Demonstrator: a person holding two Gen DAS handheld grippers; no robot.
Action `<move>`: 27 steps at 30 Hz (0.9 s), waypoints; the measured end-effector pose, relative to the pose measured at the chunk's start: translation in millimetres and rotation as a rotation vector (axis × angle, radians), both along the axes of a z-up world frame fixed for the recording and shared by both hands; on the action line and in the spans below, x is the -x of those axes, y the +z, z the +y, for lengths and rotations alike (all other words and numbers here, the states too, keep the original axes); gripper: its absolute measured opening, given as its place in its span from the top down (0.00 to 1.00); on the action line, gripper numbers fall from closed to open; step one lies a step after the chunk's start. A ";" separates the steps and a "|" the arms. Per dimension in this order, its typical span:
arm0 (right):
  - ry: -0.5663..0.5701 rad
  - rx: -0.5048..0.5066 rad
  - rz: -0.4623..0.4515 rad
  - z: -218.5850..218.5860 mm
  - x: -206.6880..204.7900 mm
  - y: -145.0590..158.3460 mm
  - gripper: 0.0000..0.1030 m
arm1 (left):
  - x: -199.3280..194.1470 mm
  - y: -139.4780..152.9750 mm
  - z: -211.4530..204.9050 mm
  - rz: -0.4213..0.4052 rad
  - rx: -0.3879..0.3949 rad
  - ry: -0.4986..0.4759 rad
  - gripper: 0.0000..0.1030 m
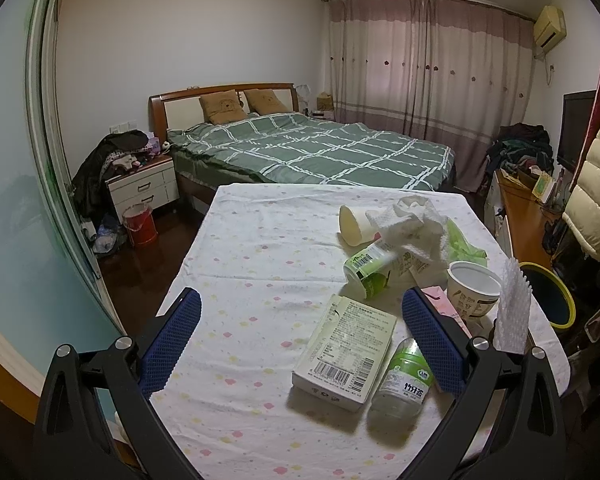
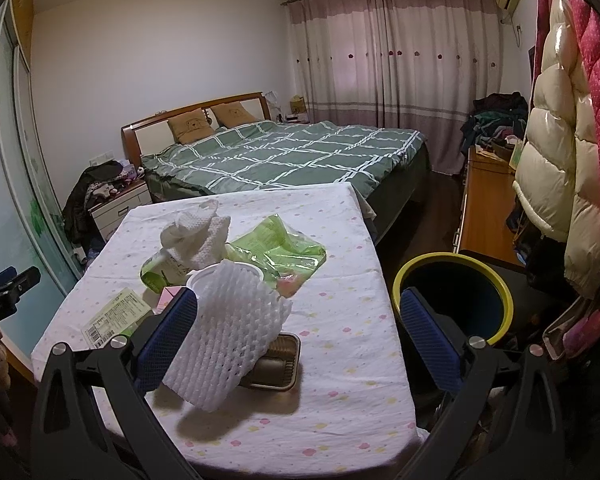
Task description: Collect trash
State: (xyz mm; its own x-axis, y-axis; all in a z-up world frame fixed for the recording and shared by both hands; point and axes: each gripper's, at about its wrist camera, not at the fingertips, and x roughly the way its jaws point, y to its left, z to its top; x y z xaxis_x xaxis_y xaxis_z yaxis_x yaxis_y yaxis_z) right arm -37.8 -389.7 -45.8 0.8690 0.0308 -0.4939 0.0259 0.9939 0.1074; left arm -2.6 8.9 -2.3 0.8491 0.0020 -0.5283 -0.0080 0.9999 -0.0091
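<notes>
Both tongs, left [image 1: 300, 344] and right [image 2: 298, 340], stand apart, empty. The foam net [image 2: 224, 340] leans against the right tongs' left finger, left of the bin [image 2: 452, 300] (seemingly unstarted); next: clamp it, carry binward.

The small bottle [image 1: 402, 376] at 5 o'clock has a green label with big Chinese words. The flat box [image 1: 345, 356] beside it and the green cup [image 1: 366, 270] show barcodes, but their small print is too tiny to read.

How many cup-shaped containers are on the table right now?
3. A plain white paper cup lies tipped at the far side; a green-labelled cup lies on its side mid-table; a white printed tub stands upright near the right edge. The crumpled white paper towel may hide more.
</notes>
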 end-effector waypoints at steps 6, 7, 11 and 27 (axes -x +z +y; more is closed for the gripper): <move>-0.002 -0.002 0.002 -0.1 -0.4 -0.5 0.06 | -0.7 -1.0 -1.6 0.002 0.000 -0.001 0.04; -0.002 -0.002 0.002 -0.2 -0.4 -0.5 0.06 | -0.6 -1.5 -1.9 0.001 0.000 -0.001 0.04; -0.003 -0.004 0.002 -0.4 -0.5 -0.9 0.06 | -1.0 -1.8 -1.9 0.001 0.000 0.000 0.04; -0.008 -0.006 0.007 -2.5 -3.7 -4.5 0.06 | -3.6 -4.0 -3.5 0.012 -0.002 -0.002 0.04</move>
